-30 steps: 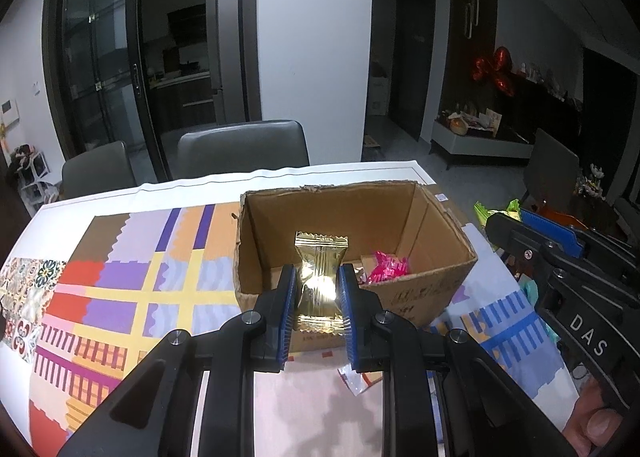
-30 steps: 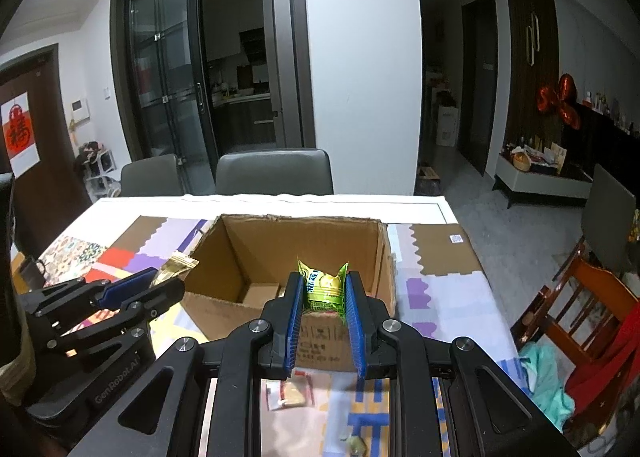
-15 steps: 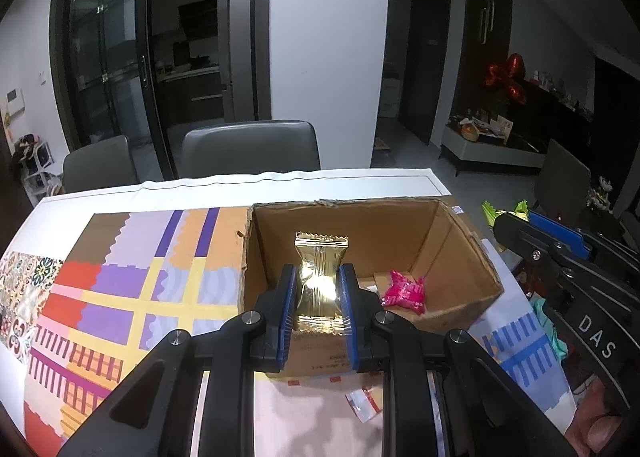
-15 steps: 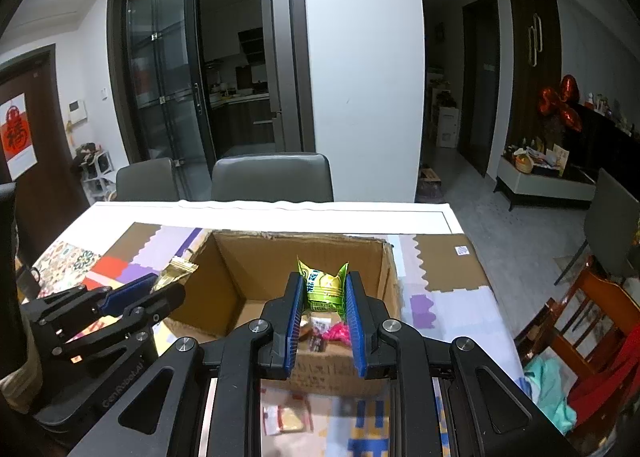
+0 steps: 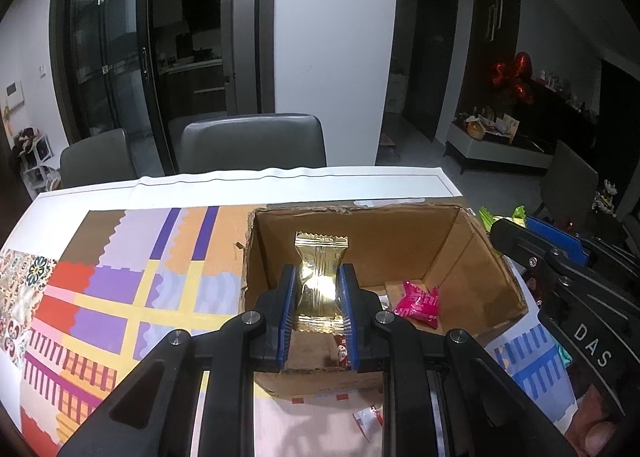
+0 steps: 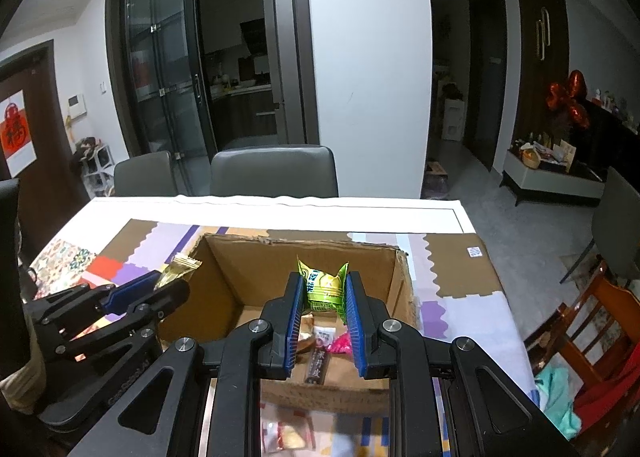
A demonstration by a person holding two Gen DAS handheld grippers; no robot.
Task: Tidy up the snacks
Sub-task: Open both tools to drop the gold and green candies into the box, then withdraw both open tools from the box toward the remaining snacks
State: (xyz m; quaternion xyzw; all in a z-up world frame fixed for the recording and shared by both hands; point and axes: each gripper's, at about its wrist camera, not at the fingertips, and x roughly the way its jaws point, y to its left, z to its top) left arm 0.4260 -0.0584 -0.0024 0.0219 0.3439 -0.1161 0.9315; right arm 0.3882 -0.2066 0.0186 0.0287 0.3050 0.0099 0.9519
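Snacks are in both tongs: the left tongs [image 5: 318,299] pinch a gold pack [image 5: 320,277] upright between the blue pads, and the right tongs [image 6: 323,303] pinch a green pack [image 6: 324,285] the same way. Just ahead of and below both tips sits the open box [image 5: 472,253] on the counter [image 5: 120,297], with a pink pack [image 5: 418,303] and a few small sweets already on its floor.

Judging from here, the main risk is a drop short of the box. The near wall lies right under the tips, so letting go too soon could send a pack onto the wall's edge or down in front, where a loose wrapper [image 5: 368,419] already lies.

The two tongs also sit close side by side, the right one just off the left one's flank; spreading both at once could knock them together. The glossy foil may slip or cling to a pad.
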